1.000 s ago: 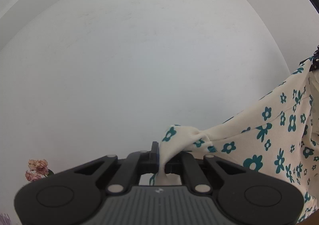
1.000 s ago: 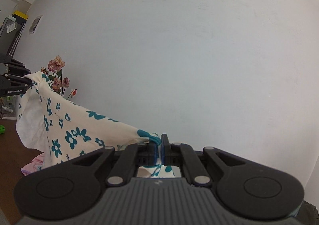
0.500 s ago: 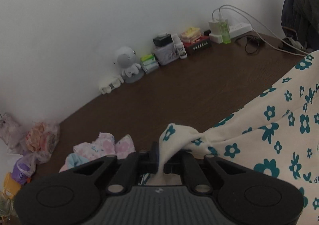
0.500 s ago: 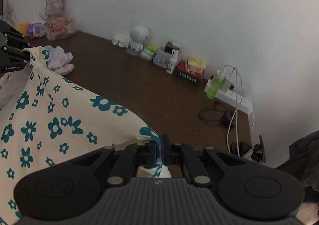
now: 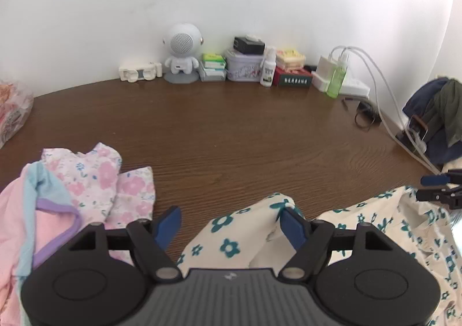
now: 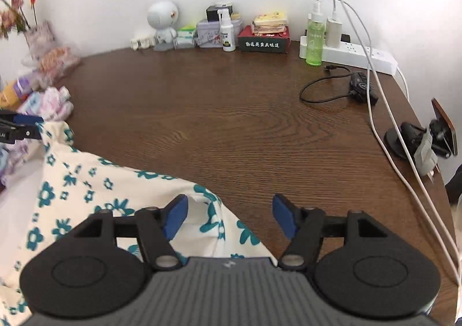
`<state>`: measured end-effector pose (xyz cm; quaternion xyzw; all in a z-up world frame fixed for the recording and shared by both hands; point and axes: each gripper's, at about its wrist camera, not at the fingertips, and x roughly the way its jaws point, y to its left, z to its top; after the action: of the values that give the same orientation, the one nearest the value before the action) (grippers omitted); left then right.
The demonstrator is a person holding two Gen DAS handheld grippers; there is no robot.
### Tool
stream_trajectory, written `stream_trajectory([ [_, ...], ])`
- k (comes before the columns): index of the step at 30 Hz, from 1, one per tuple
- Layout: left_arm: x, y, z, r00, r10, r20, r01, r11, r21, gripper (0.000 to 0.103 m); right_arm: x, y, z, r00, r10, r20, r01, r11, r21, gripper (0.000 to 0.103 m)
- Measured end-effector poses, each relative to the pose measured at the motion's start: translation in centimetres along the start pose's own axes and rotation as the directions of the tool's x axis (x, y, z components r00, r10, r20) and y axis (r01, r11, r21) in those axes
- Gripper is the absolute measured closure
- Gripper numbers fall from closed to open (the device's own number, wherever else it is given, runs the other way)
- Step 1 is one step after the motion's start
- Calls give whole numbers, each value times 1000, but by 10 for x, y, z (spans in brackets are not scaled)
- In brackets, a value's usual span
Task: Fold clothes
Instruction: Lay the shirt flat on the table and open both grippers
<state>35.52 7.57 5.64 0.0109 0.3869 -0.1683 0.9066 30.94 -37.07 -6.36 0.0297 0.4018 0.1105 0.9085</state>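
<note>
Left of my working patch, a heap of pink floral clothes (image 5: pixel 95 181) sits on the brown table (image 5: pixel 231 129), untouched and apart from the piece I am handling.

Left gripper (image 5: pixel 232 220): jaws spread wide, having just been opening. A corner of the cream garment with teal flowers (image 5: pixel 236 233) lies slack between the blue pads, bunched against the right-hand pad (image 5: pixel 291 228), not pinched.

The cream garment (image 6: pixel 95 190) is spread across the near edge of the table between the two tools, rumpled, upper edge toward the wall.

Right gripper (image 6: pixel 229 215): jaws likewise parted and just been opening. The garment's other corner lies under it, beside the left-hand pad (image 6: pixel 174 216); nothing gripped.

Far side: clutter along the wall, a white robot figure (image 6: pixel 161 23), a green bottle (image 6: pixel 314 40), a power strip (image 6: pixel 361 56) with cables trailing right. Well clear of the cloth.

Step in hand, as I read it: lay-down and release; the garment is set out flat for folding, no fold made yet. Next move calls for smoothing the wrinkles, then re-pinching an edge or sleeve on each side and carrying it over the middle. I'd keep the cloth off the pink heap.

Against a second ago: both tools then pointed at bare wall, jaws clamped on the corners, the garment hanging stretched between them in the air. Half a second ago the table was in view, corners still pinched. Now the cloth is down and both grips are let go.
</note>
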Motion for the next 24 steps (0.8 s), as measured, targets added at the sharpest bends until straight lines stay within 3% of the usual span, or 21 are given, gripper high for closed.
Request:
stream_trajectory([
  [4, -42, 10, -17, 997, 73, 38, -75, 996, 52, 22, -37, 0, -21, 999, 16, 32, -16, 1000, -15, 29],
  [8, -48, 8, -44, 992, 124, -34, -119, 985, 123, 25, -56, 8, -51, 999, -27, 30, 29, 997, -66, 29],
  [11, -37, 9, -69, 983, 161, -91, -147, 978, 146, 51, -66, 13, -74, 998, -63, 26, 65, 994, -87, 30],
  [14, -28, 12, -82, 981, 158, -108, -144, 981, 130, 55, -65, 12, -89, 996, -90, 22, 91, 993, -71, 31],
  [19, -24, 12, -90, 986, 144, -89, -133, 984, 120, 60, -63, 12, -108, 998, -67, 3, 67, 996, -51, 36],
  [22, -23, 2, -88, 984, 157, -81, -142, 976, 163, 79, -60, 16, -116, 998, -70, 0, 69, 996, -62, 39],
  [24, -19, -7, -87, 974, 215, -71, -193, 954, 231, 89, -59, 20, -119, 996, -85, 5, 85, 993, -84, 40],
])
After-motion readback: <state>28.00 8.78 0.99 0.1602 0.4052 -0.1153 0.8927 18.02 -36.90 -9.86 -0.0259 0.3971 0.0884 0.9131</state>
